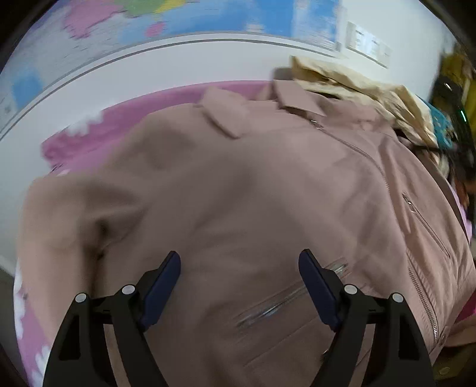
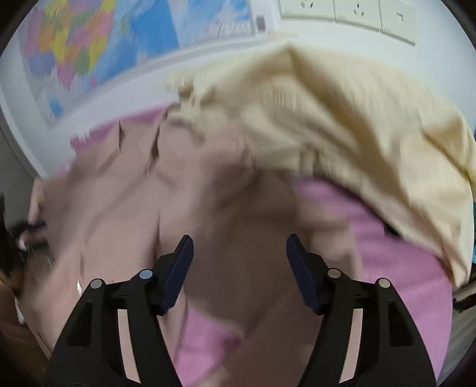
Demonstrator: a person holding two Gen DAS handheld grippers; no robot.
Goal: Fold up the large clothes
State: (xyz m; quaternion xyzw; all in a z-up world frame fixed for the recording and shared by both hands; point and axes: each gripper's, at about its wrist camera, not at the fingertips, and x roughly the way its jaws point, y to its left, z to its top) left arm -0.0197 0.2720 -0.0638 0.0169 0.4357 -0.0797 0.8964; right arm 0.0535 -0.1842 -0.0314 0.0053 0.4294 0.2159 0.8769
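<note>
A dusty-pink zip jacket [image 1: 253, 184] lies spread on a pink bed cover [image 1: 98, 134], collar toward the wall and silver zips down its right side. My left gripper [image 1: 239, 262] hangs just above the jacket's lower front, jaws wide apart, no cloth between the pads. In the right wrist view the same jacket [image 2: 125, 214] is blurred, with a sleeve-like part running under my right gripper [image 2: 239, 247]. That gripper is open too, with the fabric below the pads and not pinched.
A pale yellow garment [image 2: 342, 125] lies bunched at the jacket's far right, over the pink cover [image 2: 395, 262]. A coloured wall map [image 2: 98, 44] and white wall sockets [image 2: 348, 15] are behind the bed. A teal item [image 1: 443, 131] and dark clutter sit at the right edge.
</note>
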